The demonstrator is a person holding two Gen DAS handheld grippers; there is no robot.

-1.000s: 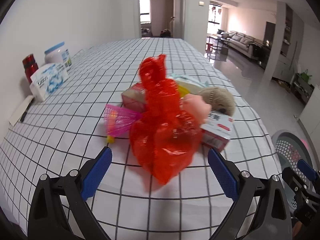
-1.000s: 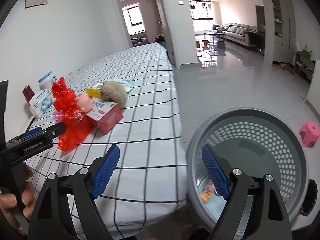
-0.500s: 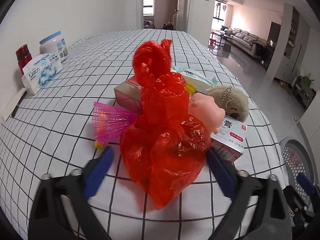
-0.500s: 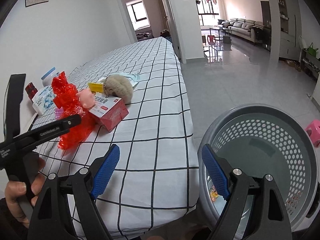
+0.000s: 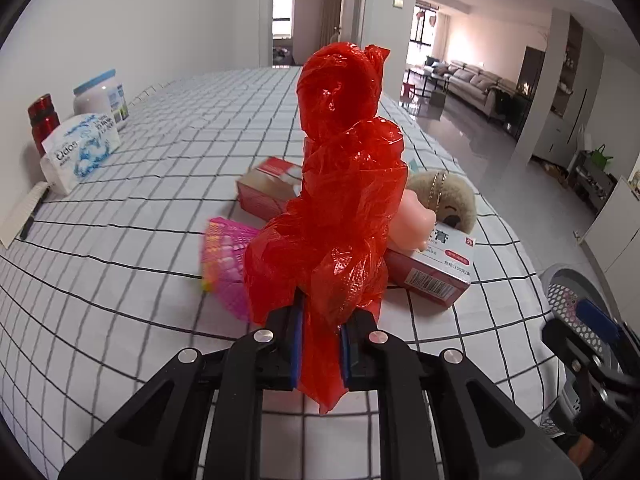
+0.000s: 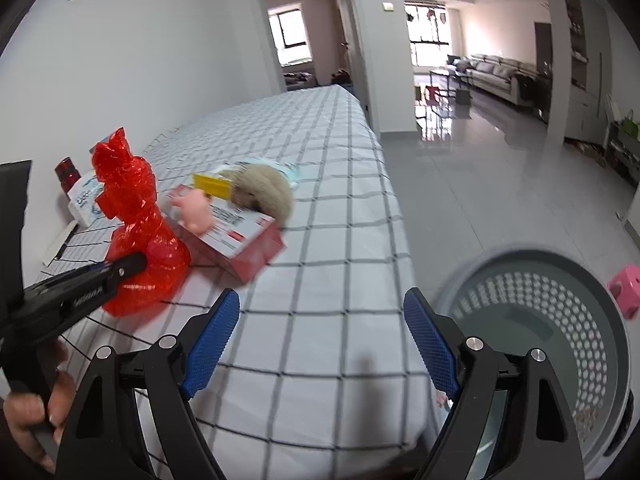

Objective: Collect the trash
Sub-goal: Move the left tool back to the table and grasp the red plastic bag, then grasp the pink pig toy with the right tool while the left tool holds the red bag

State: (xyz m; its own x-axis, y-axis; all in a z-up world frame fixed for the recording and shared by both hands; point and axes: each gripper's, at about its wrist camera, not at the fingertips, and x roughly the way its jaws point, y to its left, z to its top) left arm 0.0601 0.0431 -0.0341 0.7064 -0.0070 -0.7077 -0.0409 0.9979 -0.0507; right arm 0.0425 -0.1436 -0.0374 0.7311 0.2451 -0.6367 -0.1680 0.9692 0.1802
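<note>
Left gripper (image 5: pixel 320 354): jaws have just been closing and now stand clenched on the lower end of the crumpled red plastic bag (image 5: pixel 344 200), the film squeezed between the blue pads. The bag stands upright on the white black-grid tablecloth (image 5: pixel 140 208), near the table's front edge.

Directly behind the bag, at its 1 o'clock: a pink soft toy figure (image 5: pixel 414 220) lying on a red-and-white cardboard box (image 5: pixel 440 264). At 2 o'clock of the bag, a beige plush toy with a bead chain (image 5: pixel 444 196), touching the box. At 9 o'clock of the bag, just beside it, a pink mesh net (image 5: pixel 226 264). A second pinkish carton (image 5: pixel 266 188) lies at 11 o'clock.

Right gripper (image 6: pixel 322 344): jaws released, spread wide, nothing between them; it hovers over the table's corner. At its 3 o'clock, on the floor, a grey perforated plastic basket (image 6: pixel 560 308).
</note>
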